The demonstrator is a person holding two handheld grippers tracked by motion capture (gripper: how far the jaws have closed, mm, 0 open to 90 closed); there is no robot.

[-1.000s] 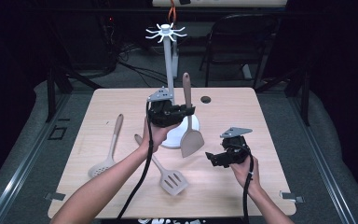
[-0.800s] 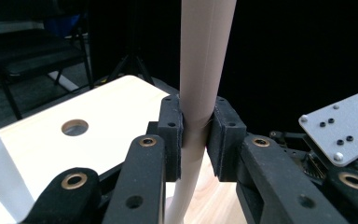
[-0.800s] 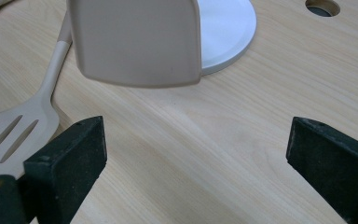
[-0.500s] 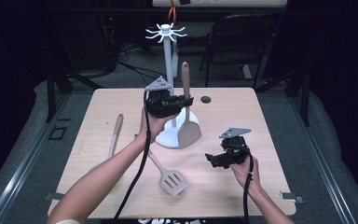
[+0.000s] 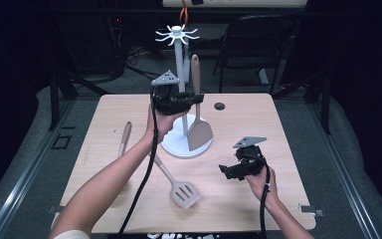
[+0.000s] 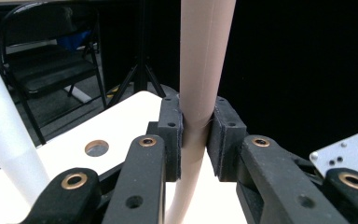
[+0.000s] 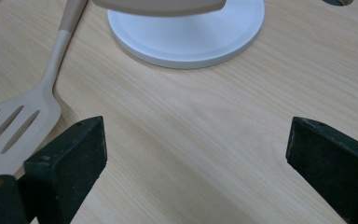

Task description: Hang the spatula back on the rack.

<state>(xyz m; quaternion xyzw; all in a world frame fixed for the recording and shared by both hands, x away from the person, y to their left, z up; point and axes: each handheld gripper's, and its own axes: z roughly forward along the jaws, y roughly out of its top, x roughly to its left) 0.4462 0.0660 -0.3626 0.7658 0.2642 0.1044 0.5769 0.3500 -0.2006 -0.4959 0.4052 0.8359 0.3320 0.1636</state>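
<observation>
The left gripper (image 6: pixel 196 140) pinches a smooth beige spatula (image 6: pixel 204 70) by its handle, whose top is cut off above. Beyond the right gripper (image 7: pixel 196 154), jaws spread on nothing, lies a slotted turner (image 7: pixel 16 126), partly cropped, on wood-grain table (image 7: pixel 205 140).

Left hand-held gripper (image 5: pixel 195 98) raised, jaws clamped; right hand-held gripper (image 5: pixel 225 172) low, jaws wide apart.
</observation>
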